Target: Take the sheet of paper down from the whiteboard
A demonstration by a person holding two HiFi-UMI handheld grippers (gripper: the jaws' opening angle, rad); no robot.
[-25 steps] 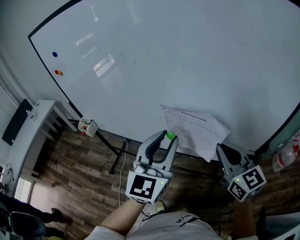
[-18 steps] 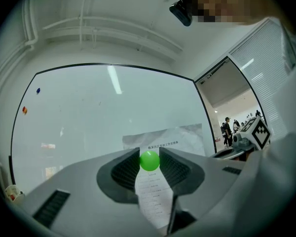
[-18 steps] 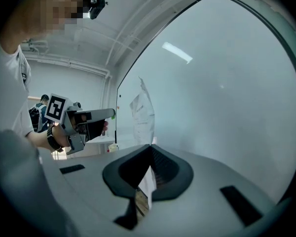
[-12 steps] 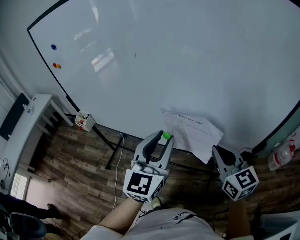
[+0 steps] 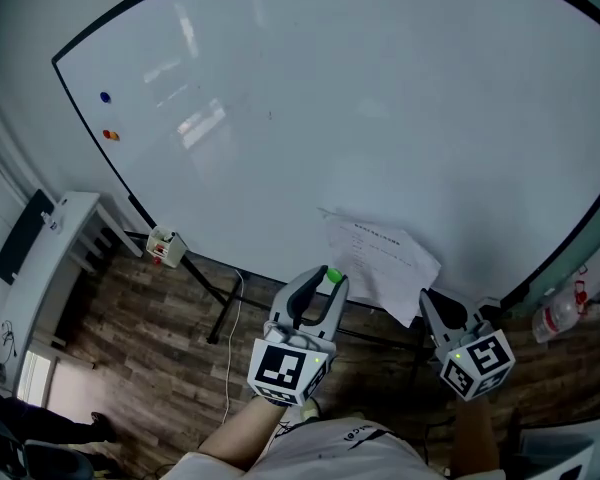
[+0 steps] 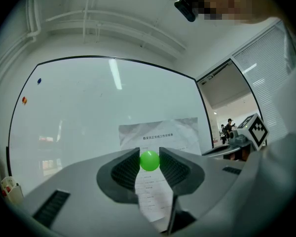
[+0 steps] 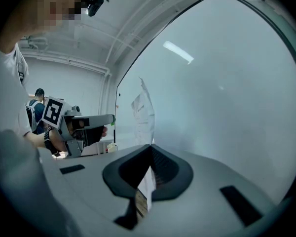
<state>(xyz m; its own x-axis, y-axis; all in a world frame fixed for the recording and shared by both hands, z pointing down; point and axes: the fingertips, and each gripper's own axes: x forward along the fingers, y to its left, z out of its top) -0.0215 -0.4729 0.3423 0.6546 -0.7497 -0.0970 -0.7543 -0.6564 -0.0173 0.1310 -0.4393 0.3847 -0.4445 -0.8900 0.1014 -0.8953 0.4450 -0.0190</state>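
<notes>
Hanging paper (image 5: 380, 258), long axis upright

Whiteboard (image 5: 380, 88) glossy and smooth, ceiling lights mirrored in it, sheet of paper (image 5: 382, 256) matt and creased, green ball (image 6: 149, 160) shiny smooth plastic, left gripper (image 5: 326, 278) matt grey plastic, ribbed black pads (image 6: 124, 171), floor (image 5: 160, 358) dark wood-look planks, grain showing
</notes>
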